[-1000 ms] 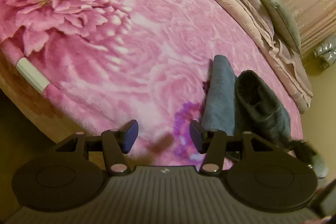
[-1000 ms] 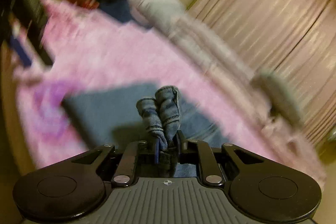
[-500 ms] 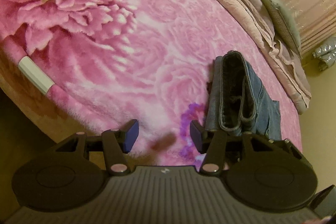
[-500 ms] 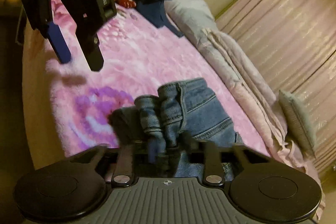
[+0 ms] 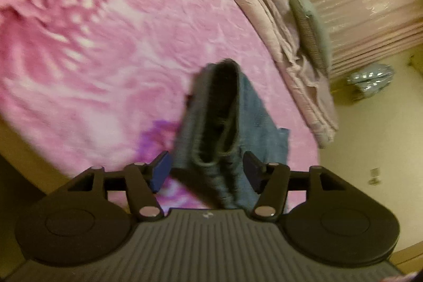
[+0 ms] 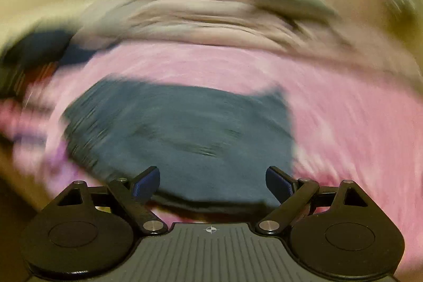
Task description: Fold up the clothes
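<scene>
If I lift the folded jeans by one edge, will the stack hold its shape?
Probably not. The jeans are soft denim, already gaping open along the fold, so layers would likely sag and unfold. They look thick and fairly heavy for cloth. On the plush pink blanket they would likely drag and bunch rather than slide.

The left gripper (image 5: 205,171) is a black linkage with dark blue finger pads (image 5: 161,168); silver pivot screws, two round black discs, a ribbed grey body with a small white mark; the right gripper (image 6: 212,184) is built alike, with a white crosshair mark.
</scene>
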Tool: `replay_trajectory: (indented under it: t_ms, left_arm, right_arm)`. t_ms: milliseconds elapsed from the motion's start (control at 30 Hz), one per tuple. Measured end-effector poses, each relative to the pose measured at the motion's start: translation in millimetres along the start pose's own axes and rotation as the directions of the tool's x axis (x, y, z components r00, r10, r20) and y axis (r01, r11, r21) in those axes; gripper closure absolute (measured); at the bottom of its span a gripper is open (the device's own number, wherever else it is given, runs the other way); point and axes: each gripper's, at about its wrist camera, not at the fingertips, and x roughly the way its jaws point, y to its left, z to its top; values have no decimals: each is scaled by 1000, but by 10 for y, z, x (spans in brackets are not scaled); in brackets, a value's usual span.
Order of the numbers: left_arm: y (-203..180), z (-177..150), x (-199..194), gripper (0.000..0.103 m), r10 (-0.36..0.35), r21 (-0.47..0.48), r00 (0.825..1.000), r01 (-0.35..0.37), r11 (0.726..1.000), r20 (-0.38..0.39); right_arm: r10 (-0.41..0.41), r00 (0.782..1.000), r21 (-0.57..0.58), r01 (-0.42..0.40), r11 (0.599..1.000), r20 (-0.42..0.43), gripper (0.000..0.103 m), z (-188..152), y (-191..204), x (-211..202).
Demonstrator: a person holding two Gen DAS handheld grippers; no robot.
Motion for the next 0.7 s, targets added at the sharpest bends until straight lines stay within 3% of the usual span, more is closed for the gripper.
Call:
replay_trajectory:
  t_ms: [67, 133, 200, 233, 267, 300, 400, 433, 533, 633, 700]
  left_arm:
    - [-36, 7, 118, 47, -13, -20, 1000, 13, 1000, -13]
    - [-72, 7, 210, 48, -31, -27, 999, 31, 999, -11]
    - [-125, 11, 272, 54, -9, -1, 1000, 9, 1000, 6]
    - [-150, 14, 307, 74, 7, 19, 1000, -7, 1000, 10]
    - [-163, 16, 345, 86, 6, 36, 1000, -6, 999, 4]
    - [-165, 15, 367, 84, -7, 41, 1000, 7, 999, 0]
    - [-262, 4, 357, 89, 10, 127, 1000, -12, 992, 16]
    - [-303, -7, 334, 91, 10, 167, 999, -15, 986, 31]
    - [-421, -52, 291, 93, 29, 296, 996, -51, 954, 80]
    - [-451, -153, 402, 92, 127, 427, 984, -170, 888, 128]
    - [-390, -199, 479, 91, 152, 423, 979, -195, 885, 133]
  right_arm:
    - [3, 1000, 239, 2, 971, -17, 13, -16, -389, -41]
    - [41, 999, 424, -24, 905, -30, 14, -53, -724, -31]
    - [72, 997, 510, -49, 859, -25, 29, -76, -890, 16]
    - [85, 996, 542, -54, 839, -32, 34, -84, -954, 56]
    - [101, 994, 571, -63, 819, -35, 47, -86, -1001, 92]
    - [124, 992, 605, -79, 792, -33, 58, -119, -1053, 129]
    - [155, 988, 678, -97, 729, -24, 70, -175, -1176, 158]
    - [161, 987, 681, -100, 725, -27, 73, -177, -1186, 171]
    - [158, 987, 639, -99, 763, -36, 74, -145, -1154, 198]
    - [128, 989, 481, -75, 873, -79, 74, -139, -1003, 307]
    - [84, 990, 324, -43, 945, -114, 73, -98, -864, 340]
